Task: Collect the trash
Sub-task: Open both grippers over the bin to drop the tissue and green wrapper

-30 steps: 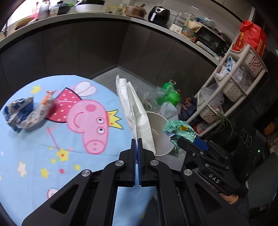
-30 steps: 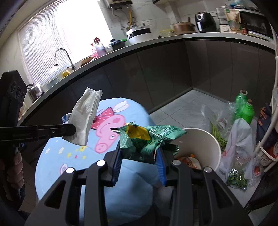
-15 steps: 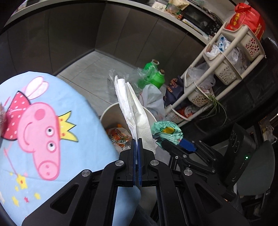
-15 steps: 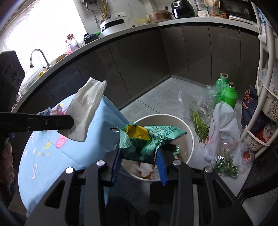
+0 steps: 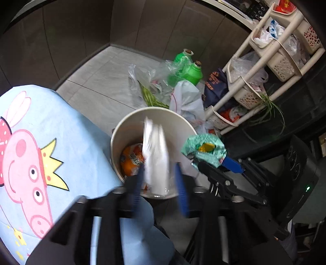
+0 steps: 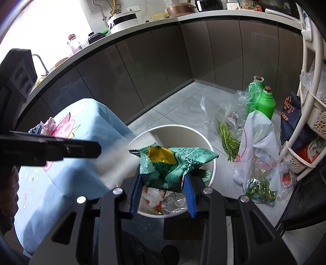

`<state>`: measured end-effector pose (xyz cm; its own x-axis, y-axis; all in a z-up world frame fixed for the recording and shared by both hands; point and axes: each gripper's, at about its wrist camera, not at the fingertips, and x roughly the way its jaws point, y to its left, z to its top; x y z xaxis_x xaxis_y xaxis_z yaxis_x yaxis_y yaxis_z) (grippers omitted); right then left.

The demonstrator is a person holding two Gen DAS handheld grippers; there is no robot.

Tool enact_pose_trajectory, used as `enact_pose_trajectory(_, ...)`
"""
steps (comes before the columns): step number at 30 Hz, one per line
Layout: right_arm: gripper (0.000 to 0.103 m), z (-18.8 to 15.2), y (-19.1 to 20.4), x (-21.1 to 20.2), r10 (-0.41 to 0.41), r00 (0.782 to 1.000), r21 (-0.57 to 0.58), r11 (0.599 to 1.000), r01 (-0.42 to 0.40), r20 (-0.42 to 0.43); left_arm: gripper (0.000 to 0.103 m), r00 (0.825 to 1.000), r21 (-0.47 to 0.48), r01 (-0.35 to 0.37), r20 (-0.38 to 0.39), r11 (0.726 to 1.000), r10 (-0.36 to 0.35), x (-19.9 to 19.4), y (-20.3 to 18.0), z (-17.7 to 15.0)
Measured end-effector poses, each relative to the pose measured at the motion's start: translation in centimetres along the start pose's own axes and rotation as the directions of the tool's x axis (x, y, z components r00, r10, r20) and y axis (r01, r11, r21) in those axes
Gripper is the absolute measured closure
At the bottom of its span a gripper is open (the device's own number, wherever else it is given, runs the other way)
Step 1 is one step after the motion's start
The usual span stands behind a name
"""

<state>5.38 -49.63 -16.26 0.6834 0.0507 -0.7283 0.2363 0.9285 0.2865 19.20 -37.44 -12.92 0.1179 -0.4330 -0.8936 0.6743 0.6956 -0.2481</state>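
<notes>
right gripper [image 6: 164, 193] clamped on green wrapper [image 6: 173, 163], directly above white bin [image 6: 210, 173]; left gripper [image 5: 160, 184] spread wide, white tissue [image 5: 155, 161] loose between, over same bin.

Grey tiled floor [image 6: 179, 106]; dark cabinet fronts [image 6: 142, 67] under white countertop [image 6: 203, 17]; bright window [image 6: 40, 30] upper left.

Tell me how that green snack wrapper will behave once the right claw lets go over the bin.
The green wrapper looks crumpled and thin, so probably floppy and light. Released from the right claw, it may flutter rather than drop straight. It hangs above the bin, so it likely lands inside.
</notes>
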Motion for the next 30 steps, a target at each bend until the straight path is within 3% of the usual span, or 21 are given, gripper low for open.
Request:
enact_pose_trajectory(5, 0.065, -0.4, -0.2, 1.4, 0.017, 0.999, 0.005, 1.0, -0.016, -0.03, 0.066, 0.999, -0.027, -0.018, 0.028, 0.999, 0.018, -0.7, 0.7, 0.5)
enact_pose_trajectory(7, 0.065, -0.6, 0.0, 1.9, 0.022, 0.999, 0.004, 1.0, -0.022, -0.04, 0.057, 0.999, -0.04, -0.023, 0.044, 0.999, 0.025, -1.1, 1.0, 0.5)
enact_pose_trajectory(13, 0.062, -0.5, 0.6, 3.1, 0.034, 0.998, -0.008, 0.999, -0.034, -0.05, 0.052, 0.997, -0.051, -0.039, 0.069, 0.998, 0.042, -1.7, 1.3, 0.7)
enact_pose_trajectory(15, 0.057, -0.4, 0.9, 3.3, 0.035, 0.998, -0.019, 0.999, -0.035, -0.05, 0.047, 0.996, -0.054, -0.041, 0.077, 0.998, 0.045, -2.0, 1.3, 0.7)
enact_pose_trajectory(16, 0.049, -0.4, 1.0, 3.5, 0.032, 0.998, -0.028, 0.999, -0.033, -0.049, 0.041, 0.995, -0.055, -0.045, 0.084, 0.997, 0.049, -2.2, 1.3, 0.7)
enact_pose_trajectory(17, 0.033, -0.3, 1.3, 3.5, 0.034, 0.998, -0.043, 0.998, -0.036, -0.043, 0.037, 0.994, -0.057, -0.051, 0.091, 0.997, 0.056, -2.4, 1.3, 0.7)
enact_pose_trajectory(19, 0.011, -0.4, 1.8, 3.3, 0.043, 0.999, -0.082, 0.996, -0.044, -0.015, 0.019, 0.989, -0.068, -0.085, 0.118, 0.994, 0.093, -3.0, 1.4, 0.7)
enact_pose_trajectory(20, 0.004, -0.5, 2.1, 3.0, 0.05, 0.999, -0.103, 0.994, -0.049, 0.0, 0.017, 0.984, -0.076, -0.104, 0.138, 0.992, 0.114, -3.4, 1.5, 0.7)
enact_pose_trajectory(24, 0.004, -0.8, 2.8, 2.5, 0.052, 0.999, -0.143, 0.988, -0.049, 0.016, 0.009, 0.976, -0.104, -0.122, 0.169, 0.987, 0.138, -4.5, 2.0, 0.6)
enact_pose_trajectory(30, 0.003, -1.2, 2.9, 2.3, 0.045, 0.999, -0.137, 0.989, -0.045, -0.008, 0.009, 0.971, -0.146, -0.13, 0.18, 0.981, 0.155, -5.5, 3.3, 0.0)
